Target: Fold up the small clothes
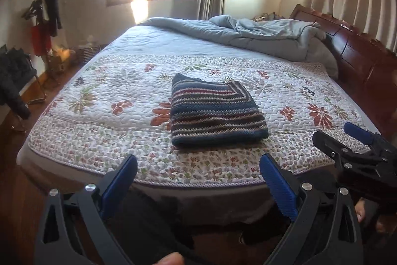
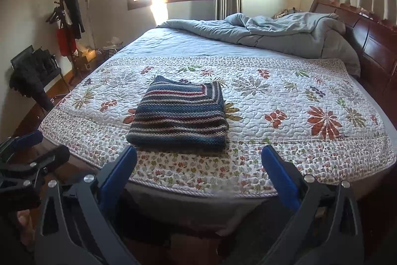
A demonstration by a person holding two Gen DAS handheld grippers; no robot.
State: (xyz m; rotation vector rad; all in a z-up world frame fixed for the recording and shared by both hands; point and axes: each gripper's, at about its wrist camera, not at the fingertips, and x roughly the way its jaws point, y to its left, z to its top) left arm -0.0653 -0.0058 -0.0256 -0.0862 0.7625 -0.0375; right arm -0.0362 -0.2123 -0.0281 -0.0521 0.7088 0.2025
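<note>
A striped knit garment (image 1: 215, 111) in blue, red and cream lies folded into a thick rectangle on the floral quilt (image 1: 99, 101), near the bed's front edge. It shows in the right wrist view too, the garment (image 2: 181, 116) on the quilt (image 2: 285, 116). My left gripper (image 1: 198, 160) hangs open above the bed's near edge, short of the garment, with nothing between its blue pads. My right gripper (image 2: 198, 153) is likewise open and empty, just in front of the garment. Each gripper appears at the edge of the other's view.
A rumpled grey duvet (image 1: 248, 36) lies at the back of the bed against a dark wooden headboard (image 1: 352, 51). A coat rack (image 1: 46, 11) and a chair with dark clothes (image 1: 12, 81) stand on the left by the wall. Wooden floor runs along the bed's left side.
</note>
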